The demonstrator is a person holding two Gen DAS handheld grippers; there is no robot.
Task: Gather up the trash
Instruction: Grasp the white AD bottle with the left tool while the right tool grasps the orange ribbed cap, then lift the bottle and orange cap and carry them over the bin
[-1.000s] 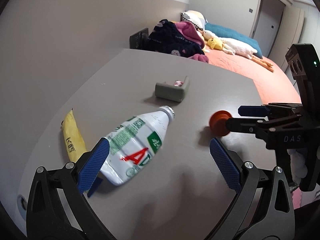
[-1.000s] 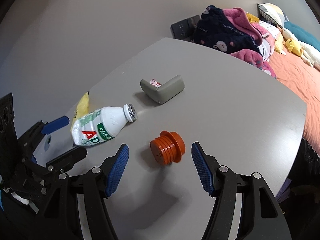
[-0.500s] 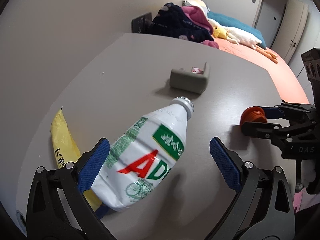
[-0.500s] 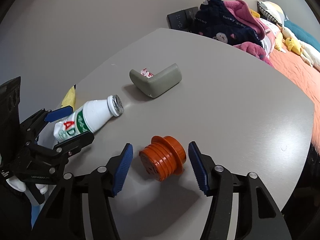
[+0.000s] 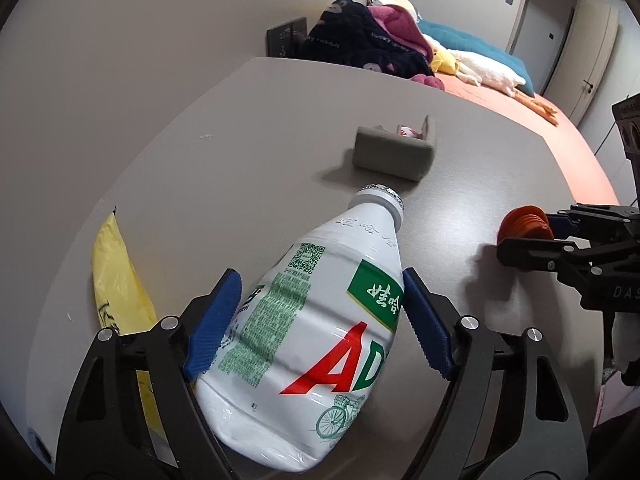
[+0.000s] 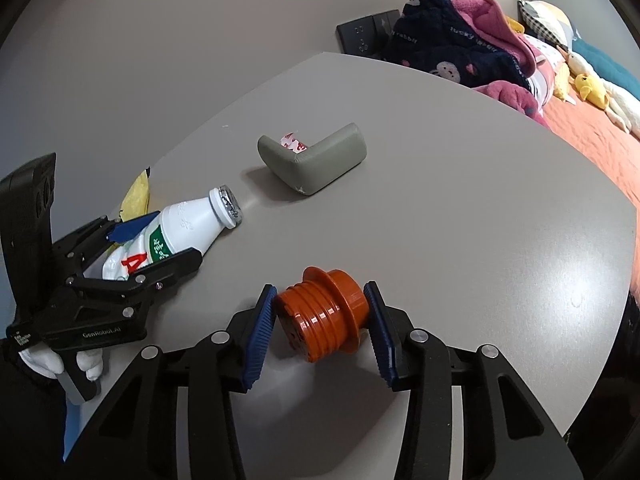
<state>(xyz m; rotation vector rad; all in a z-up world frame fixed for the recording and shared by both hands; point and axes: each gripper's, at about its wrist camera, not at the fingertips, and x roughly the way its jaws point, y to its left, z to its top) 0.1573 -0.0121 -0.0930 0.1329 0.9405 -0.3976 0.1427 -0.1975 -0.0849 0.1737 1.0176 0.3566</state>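
A white plastic bottle [image 5: 320, 320] with green and red print lies on the grey table [image 5: 240, 152]. My left gripper [image 5: 320, 320] is shut on its body; it also shows in the right wrist view [image 6: 152, 248], with the bottle [image 6: 188, 224] between its blue pads. An orange ribbed plug [image 6: 324, 312] lies on its side between the pads of my right gripper [image 6: 320, 324], which is closed against it. The plug also shows in the left wrist view [image 5: 520, 220], held by the right gripper [image 5: 536, 236].
A grey L-shaped foam corner guard [image 6: 316, 164] with a small red-and-white wrapper [image 6: 292, 142] inside lies mid-table. A yellow wrapper [image 5: 116, 296] lies at the table's left edge by the wall. A bed [image 6: 600, 136] with clothes and plush toys stands beyond the table.
Both grippers moved forward and closed: the left around the white bottle, the right around the orange plug.
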